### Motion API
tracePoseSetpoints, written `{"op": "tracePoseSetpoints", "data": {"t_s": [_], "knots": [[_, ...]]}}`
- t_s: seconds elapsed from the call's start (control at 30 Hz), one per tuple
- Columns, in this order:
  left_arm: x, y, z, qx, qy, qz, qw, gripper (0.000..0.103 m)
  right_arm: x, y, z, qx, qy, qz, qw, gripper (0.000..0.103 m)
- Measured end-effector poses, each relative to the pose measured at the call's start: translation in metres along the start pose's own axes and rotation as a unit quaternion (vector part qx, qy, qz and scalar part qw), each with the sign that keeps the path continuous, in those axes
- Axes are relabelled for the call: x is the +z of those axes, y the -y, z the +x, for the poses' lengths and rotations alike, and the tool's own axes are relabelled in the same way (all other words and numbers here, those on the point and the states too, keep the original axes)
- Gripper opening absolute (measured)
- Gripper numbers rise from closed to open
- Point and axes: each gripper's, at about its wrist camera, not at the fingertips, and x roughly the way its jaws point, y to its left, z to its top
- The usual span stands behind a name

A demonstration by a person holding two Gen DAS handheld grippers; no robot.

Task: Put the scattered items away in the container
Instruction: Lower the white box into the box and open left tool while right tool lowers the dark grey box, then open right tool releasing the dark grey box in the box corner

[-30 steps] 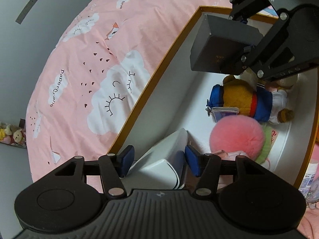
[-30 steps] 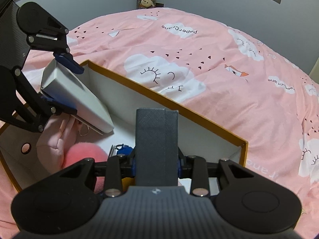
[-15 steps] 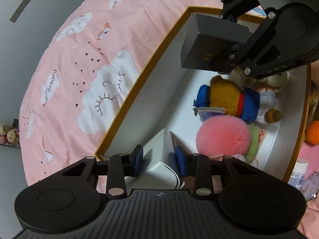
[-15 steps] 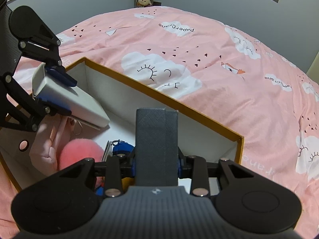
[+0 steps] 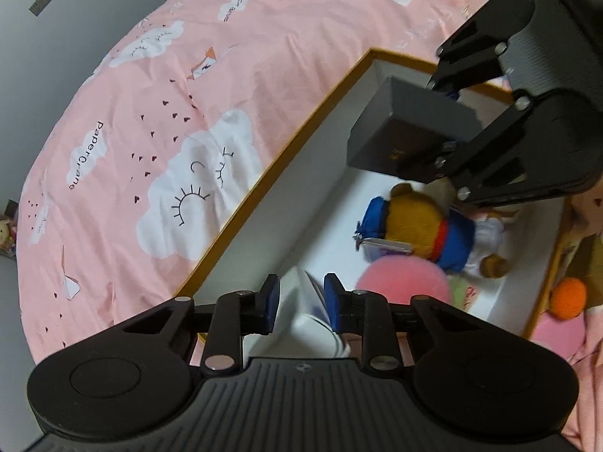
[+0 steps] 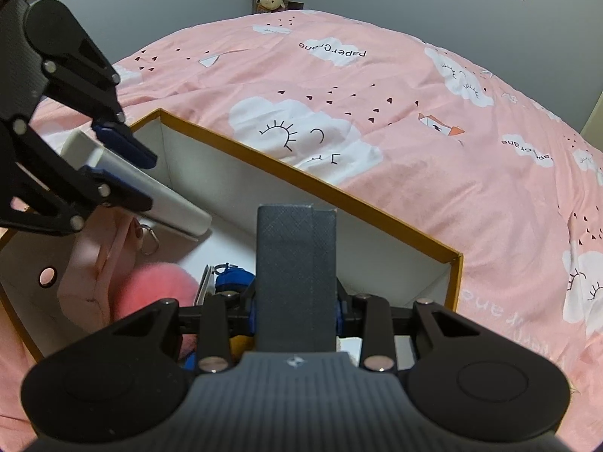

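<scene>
Inside the box [image 5: 286,158], toys lie on the floor. Left gripper [image 5: 301,297], pitched steeply down over the near corner, is closing its jaws on a white case [image 6: 150,192]. Right gripper [image 6: 296,309], angled down, grips a grey box [image 6: 296,275] firmly above the toys.

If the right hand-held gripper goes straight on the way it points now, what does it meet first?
Probably the white inner wall of the box, just beyond the dark case held in the right hand-held gripper; depth is unclear.
</scene>
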Motion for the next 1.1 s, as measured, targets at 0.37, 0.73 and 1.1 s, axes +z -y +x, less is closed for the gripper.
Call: {"op": "tracePoseSetpoints", "data": {"t_s": [0.37, 0.73, 1.1], "knots": [[-0.004, 0.016, -0.014, 0.009, -0.017, 0.021, 0.9996, 0.048, -0.002, 0.0, 0.002, 0.006, -0.006, 0.006, 1.0, 0.037], [-0.013, 0.025, 0.031, 0.0, -0.079, -0.032, 0.9964, 0.047, -0.004, -0.002, -0.002, 0.008, -0.003, 0.003, 1.0, 0.037], [-0.015, 0.018, 0.034, 0.012, -0.068, -0.061, 0.9958, 0.045, 0.0, 0.004, 0.005, 0.004, -0.008, 0.017, 1.0, 0.037]]}}
